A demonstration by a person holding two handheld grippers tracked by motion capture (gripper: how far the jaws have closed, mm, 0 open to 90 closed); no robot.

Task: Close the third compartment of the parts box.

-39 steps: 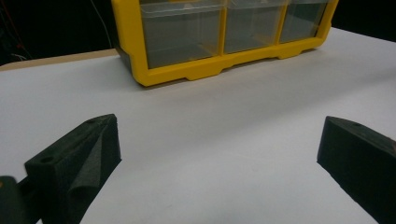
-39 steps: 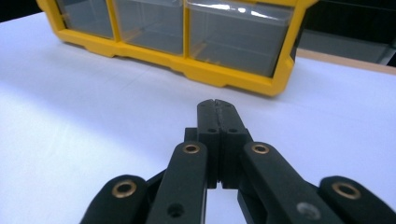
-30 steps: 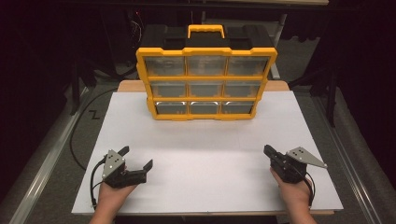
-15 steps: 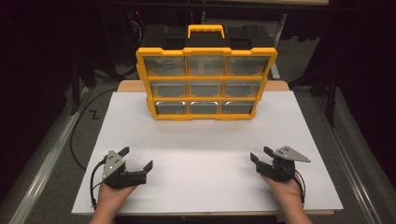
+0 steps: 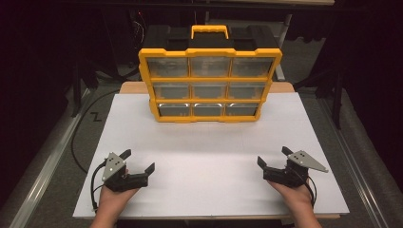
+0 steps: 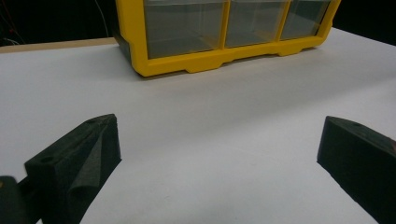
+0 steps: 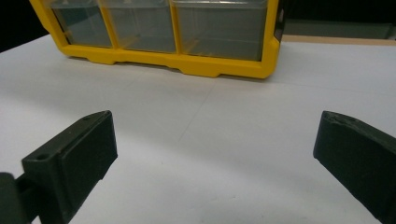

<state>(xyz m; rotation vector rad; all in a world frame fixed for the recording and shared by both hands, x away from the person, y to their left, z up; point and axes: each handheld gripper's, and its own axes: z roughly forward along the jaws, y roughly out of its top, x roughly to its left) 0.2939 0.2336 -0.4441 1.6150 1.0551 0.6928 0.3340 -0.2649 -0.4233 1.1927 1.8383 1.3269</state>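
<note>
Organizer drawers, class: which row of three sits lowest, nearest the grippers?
The bottom row of the yellow organizer, just above the white tabletop; the other rows stack above.

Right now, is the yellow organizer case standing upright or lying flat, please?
Upright: the organizer case stands on its bottom edge, handle on top, drawers facing forward.

Yellow organizer case [image 5: 209,84] stands upright at the table's [image 5: 209,156] far edge

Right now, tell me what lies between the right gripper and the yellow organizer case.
Nothing: bare white tabletop between the open right gripper and the organizer case, seen in the high and right gripper views.
</note>
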